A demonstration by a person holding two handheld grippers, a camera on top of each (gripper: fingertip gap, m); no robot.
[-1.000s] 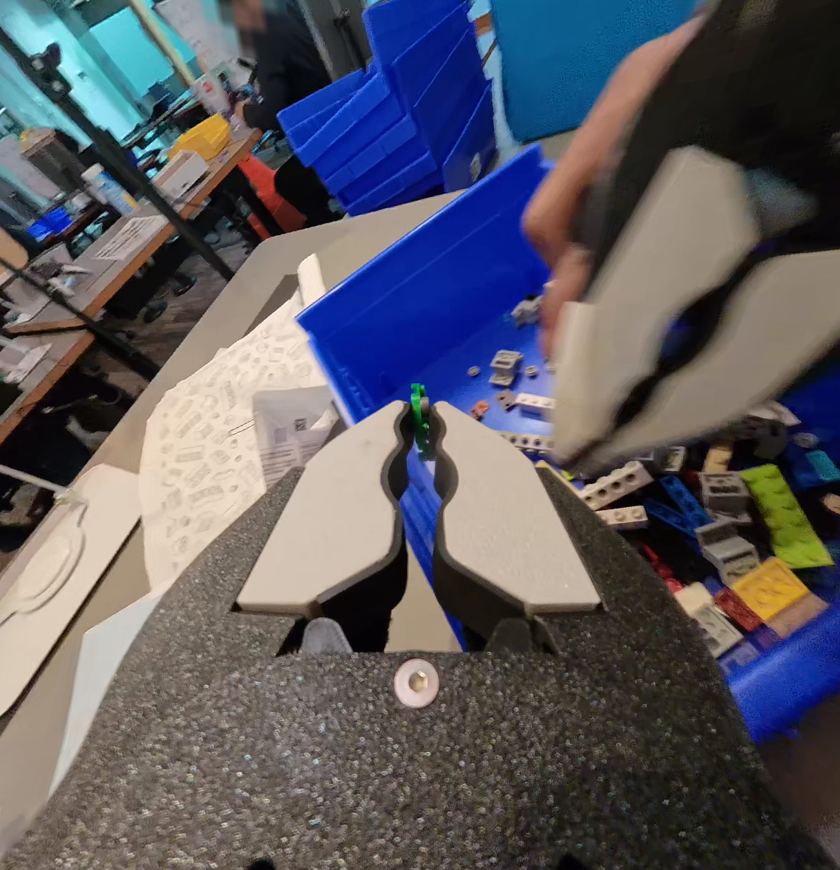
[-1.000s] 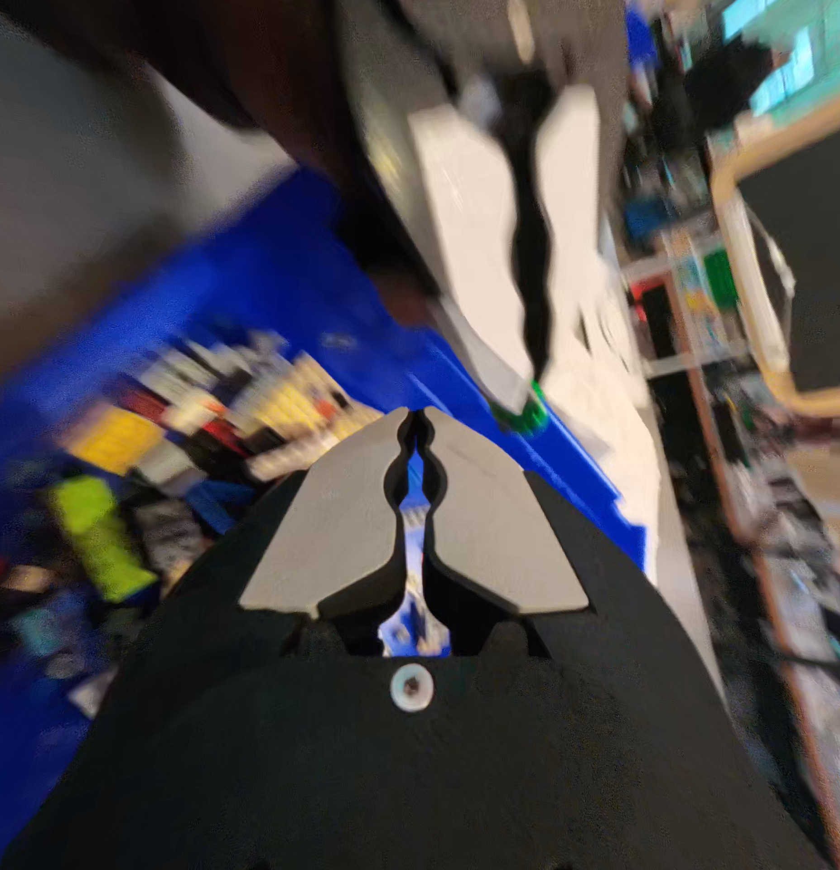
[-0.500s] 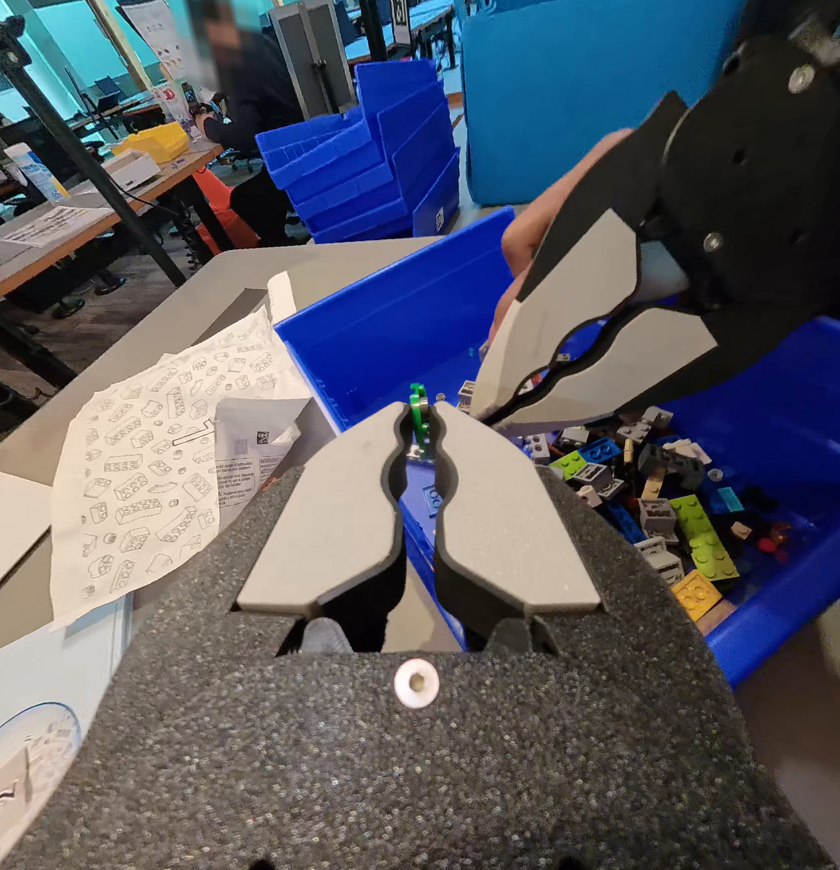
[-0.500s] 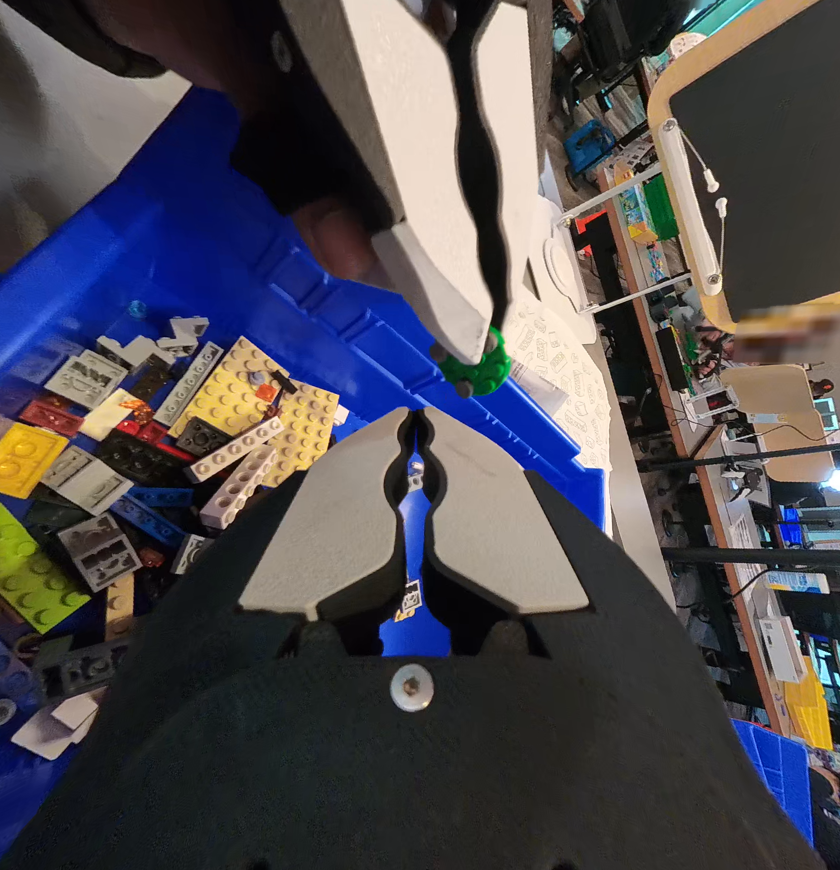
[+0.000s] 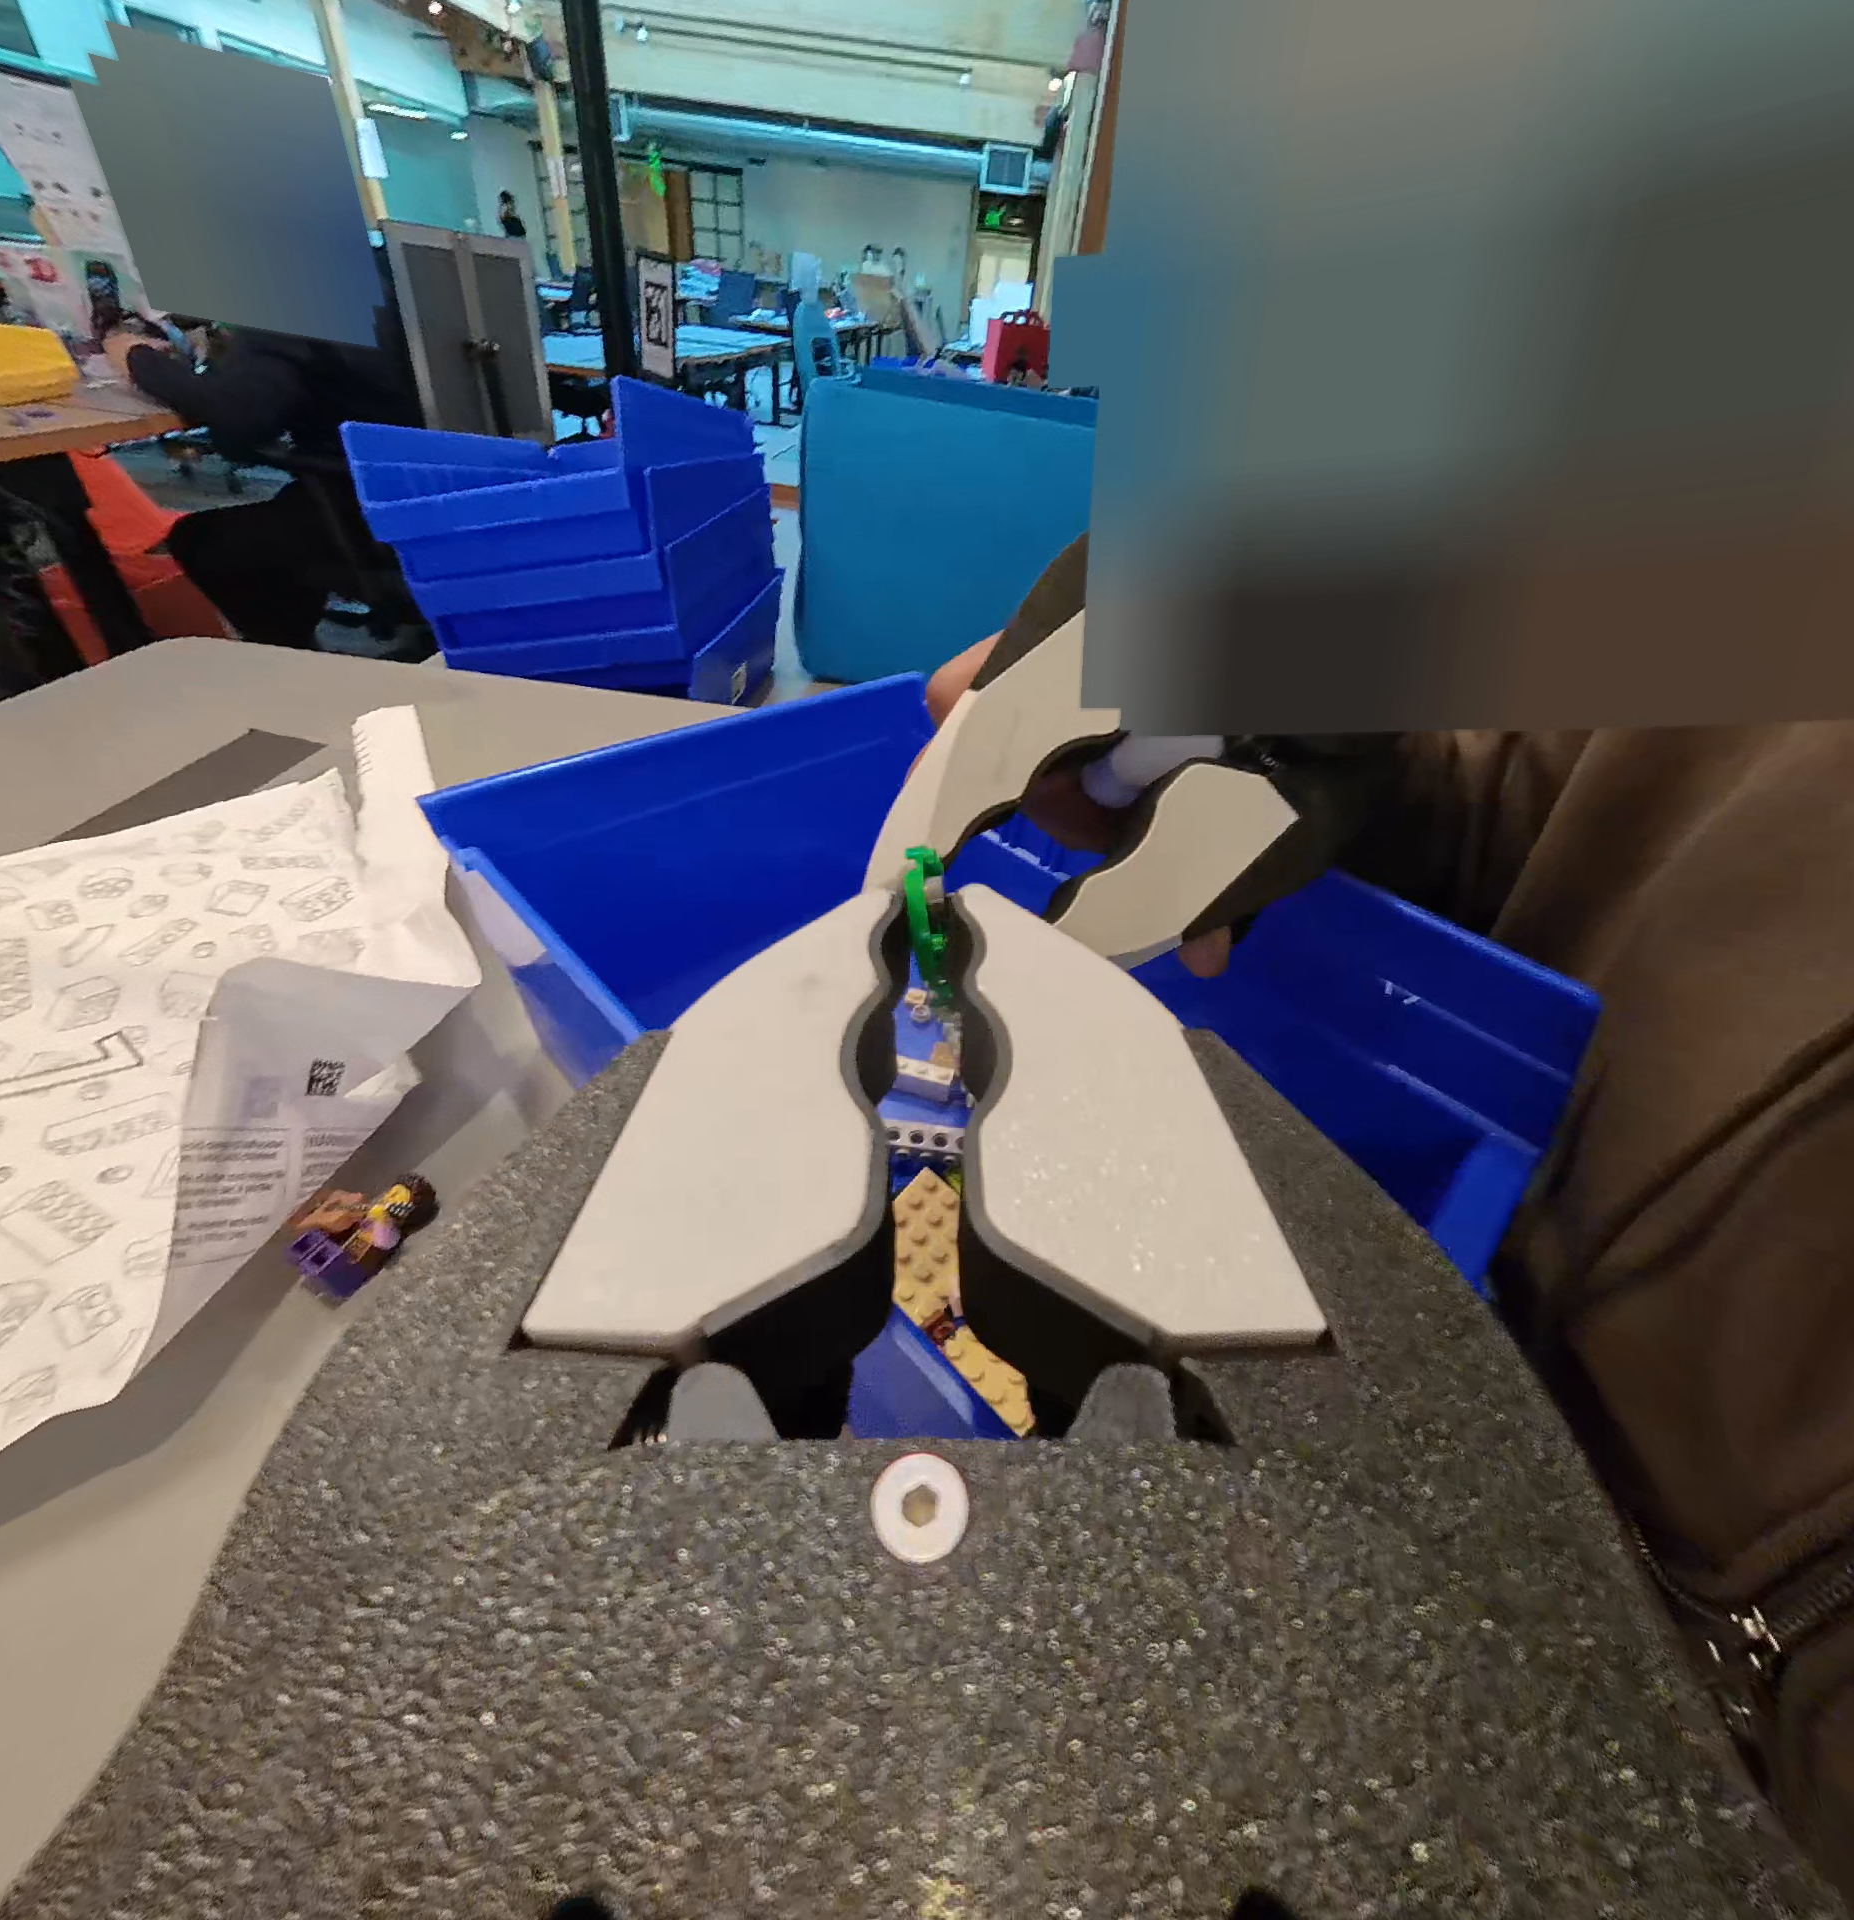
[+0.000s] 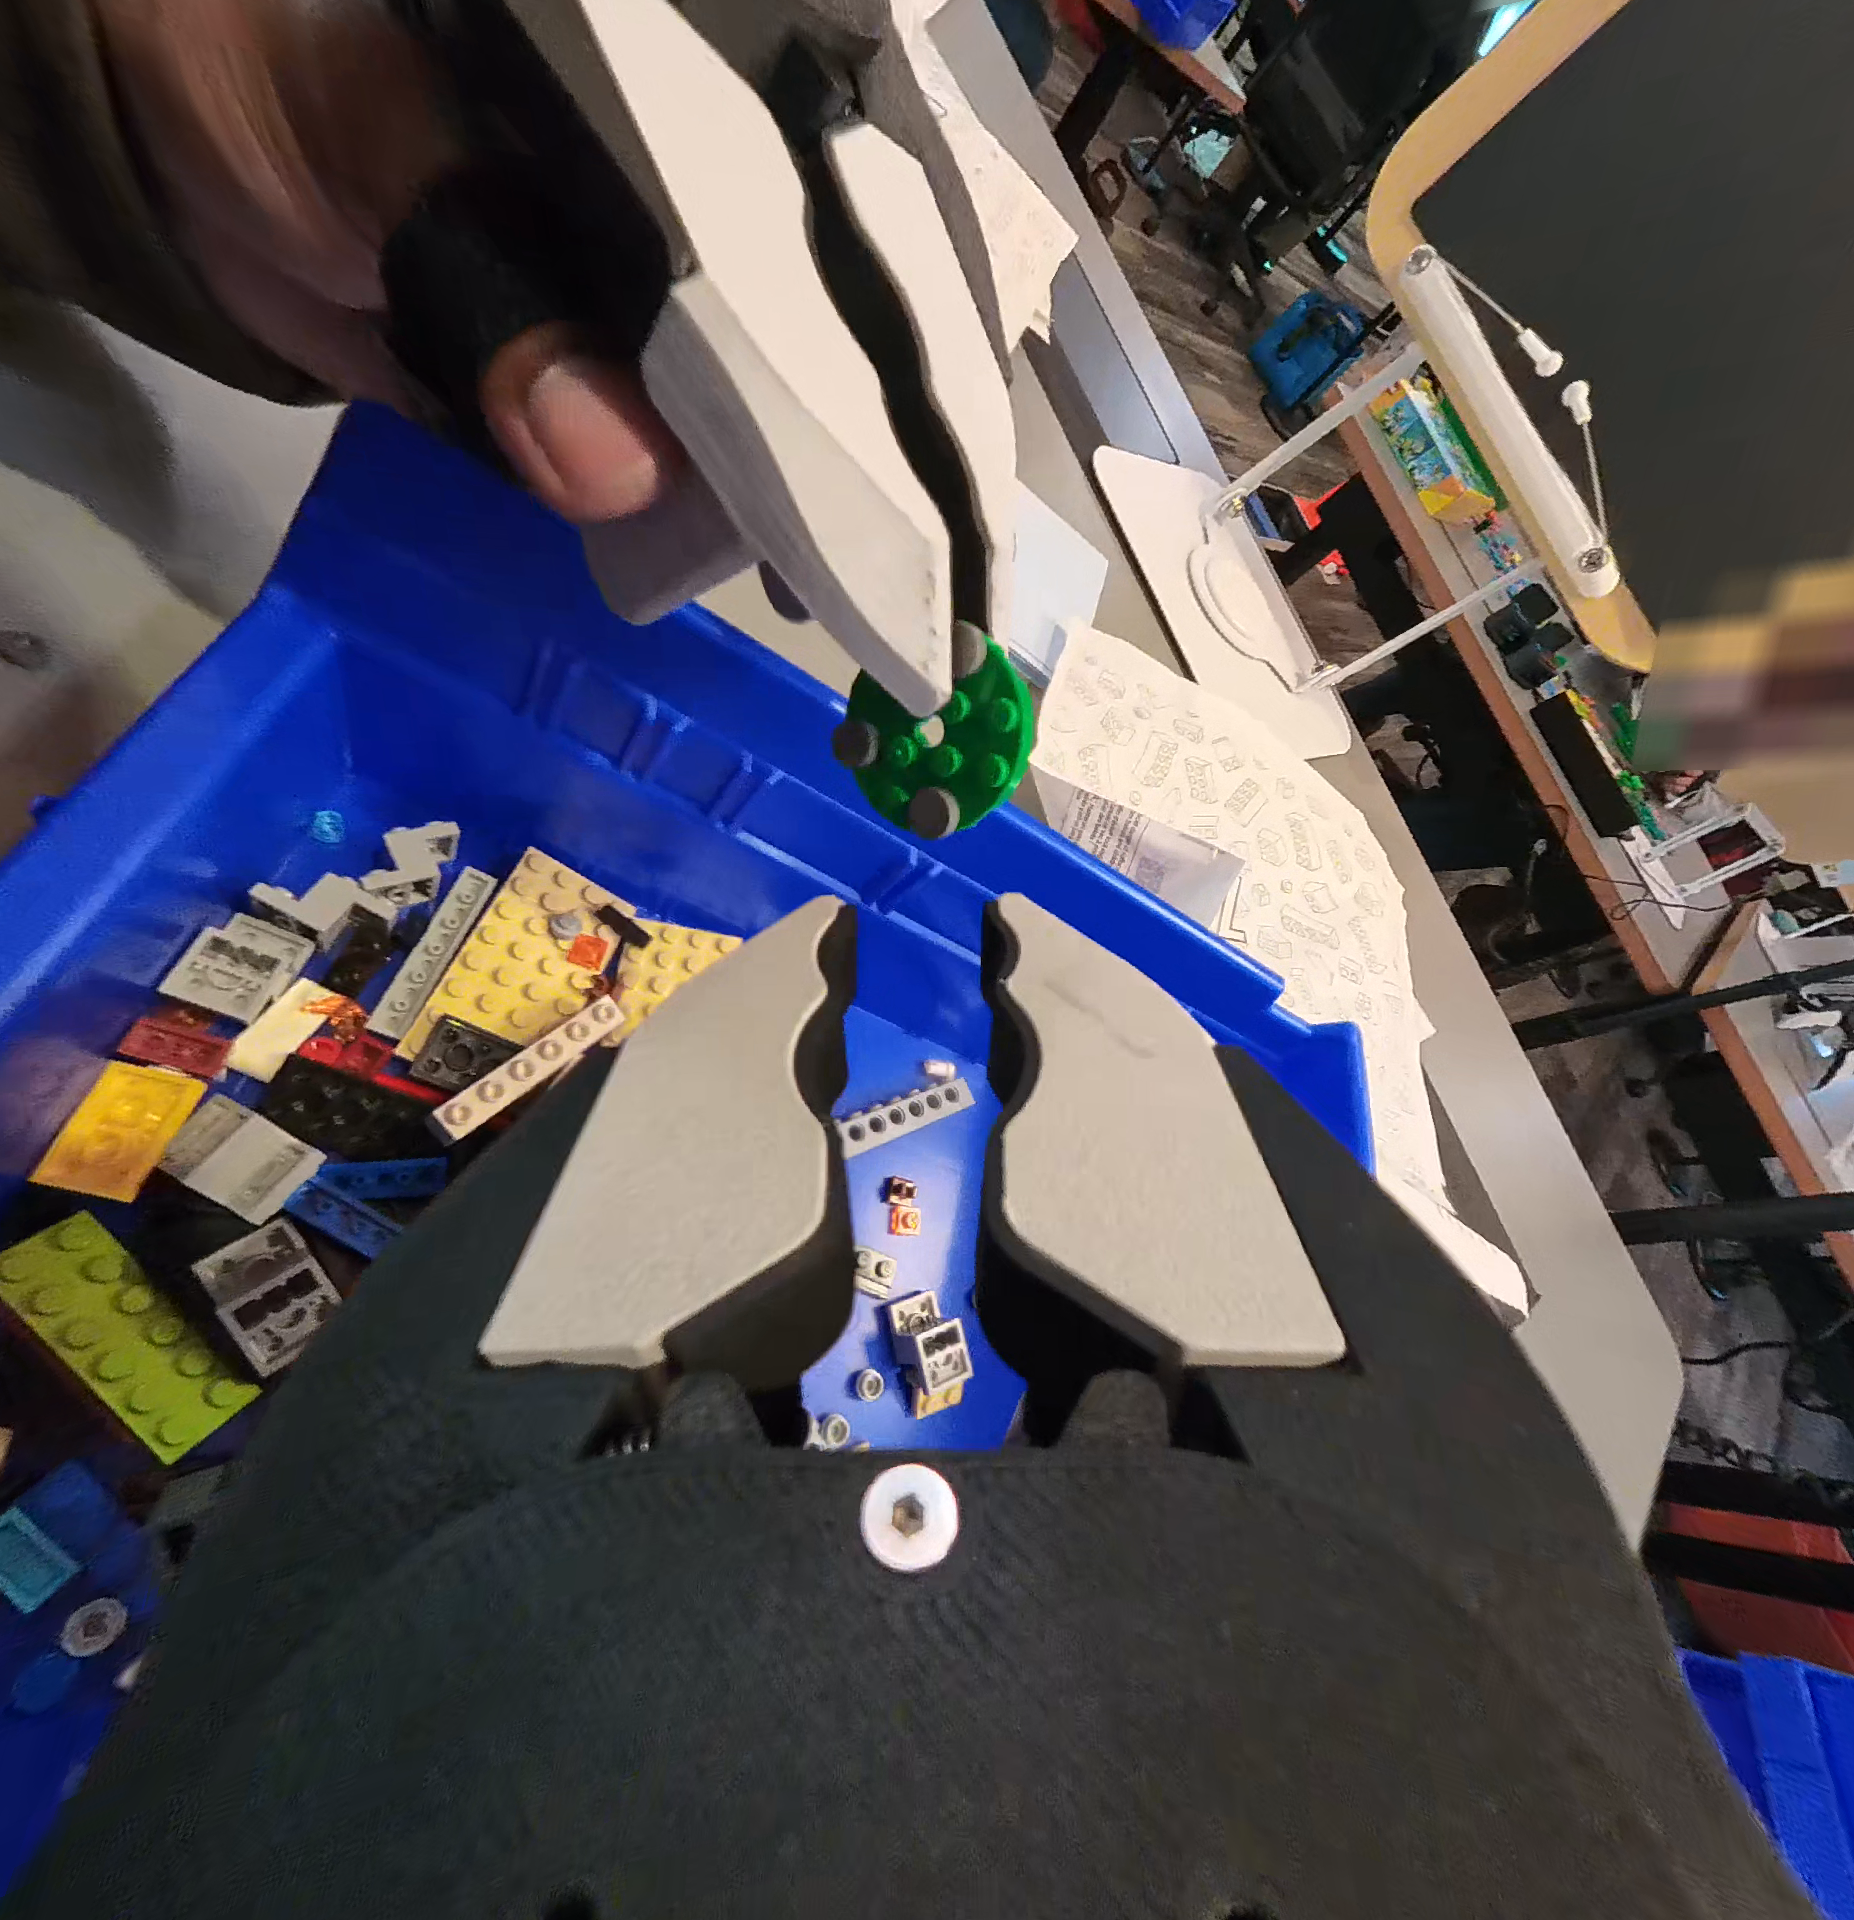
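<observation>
1. Left gripper [image 5: 928, 914]: clamped on a green round plate [image 6: 944, 738], held edge-on between the fingertips above the blue bin [image 5: 694, 831]; three dark grey round studs on the plate's face.
2. Right gripper [image 6: 918, 914]: jaws parted, nothing between the pads; just below the plate in the right wrist view, not touching it.
3. Bin: on a grey table [image 5: 175, 686], full of loose bricks: a yellow plate [image 6: 528, 966], a lime plate [image 6: 102, 1320], grey beams, black, red and blue pieces.
4. Left of the bin: a white sheet [image 5: 123, 987] printed with brick outlines, no readable words; over it a clear bag [image 5: 279, 1091] bearing a small square code and lines of print too fine to read.
5. Beside the bag: a minifigure [image 5: 367, 1231], purple and brown, lying on the table.
6. Behind the table: stacked blue bins [image 5: 570, 551], one with a small label too small to read; a black-and-white sign [image 5: 655, 312] on a pole.
7. At right: a brown sleeve [image 5: 1681, 1143].
</observation>
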